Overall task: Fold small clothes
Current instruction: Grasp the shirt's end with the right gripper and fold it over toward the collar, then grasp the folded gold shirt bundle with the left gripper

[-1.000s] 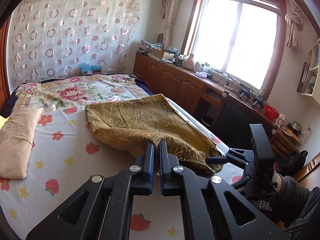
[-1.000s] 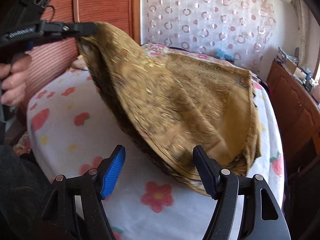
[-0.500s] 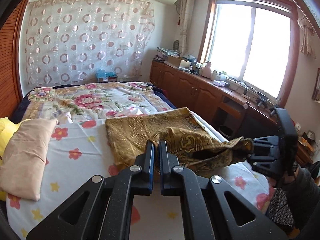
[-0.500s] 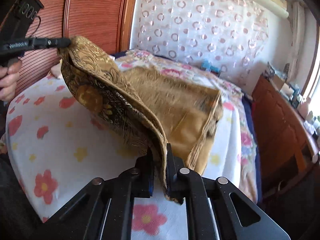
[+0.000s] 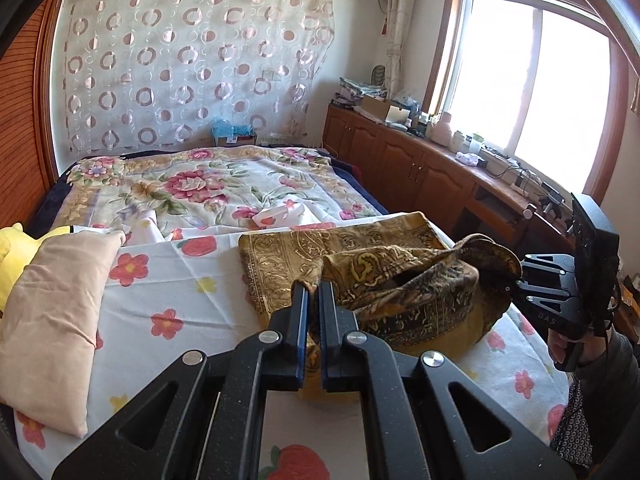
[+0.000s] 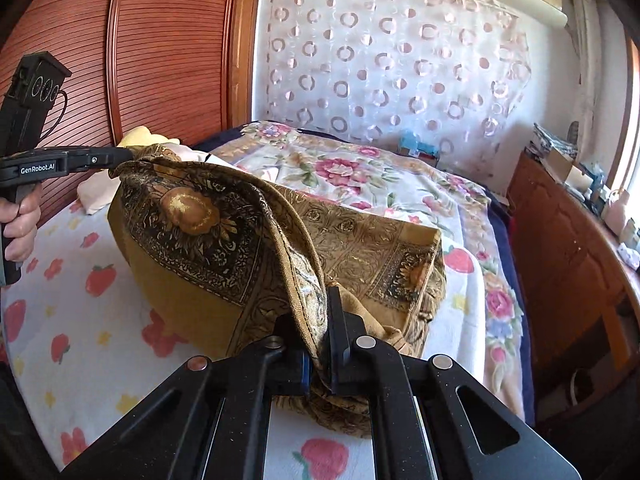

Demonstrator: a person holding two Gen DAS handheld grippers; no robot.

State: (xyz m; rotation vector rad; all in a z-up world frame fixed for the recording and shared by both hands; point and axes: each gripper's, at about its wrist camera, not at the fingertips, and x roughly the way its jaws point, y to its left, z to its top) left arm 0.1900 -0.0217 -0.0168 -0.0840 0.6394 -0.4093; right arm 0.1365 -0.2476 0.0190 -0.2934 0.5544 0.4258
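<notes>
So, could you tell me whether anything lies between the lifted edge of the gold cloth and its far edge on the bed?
Nothing visible does. Both grippers, left and right, grip the gold cloth, and its flat half is bare.

The cloth (image 6: 224,236) is woven, gold and black, faintly shiny. The bed sheet (image 5: 180,280) is matt printed cotton. Both grippers (image 5: 314,300) (image 6: 320,320) are grainy matt black plastic with bright metal screws. The cabinets (image 5: 416,168) and ribbed wall panel (image 6: 160,48) are glossy wood.
</notes>
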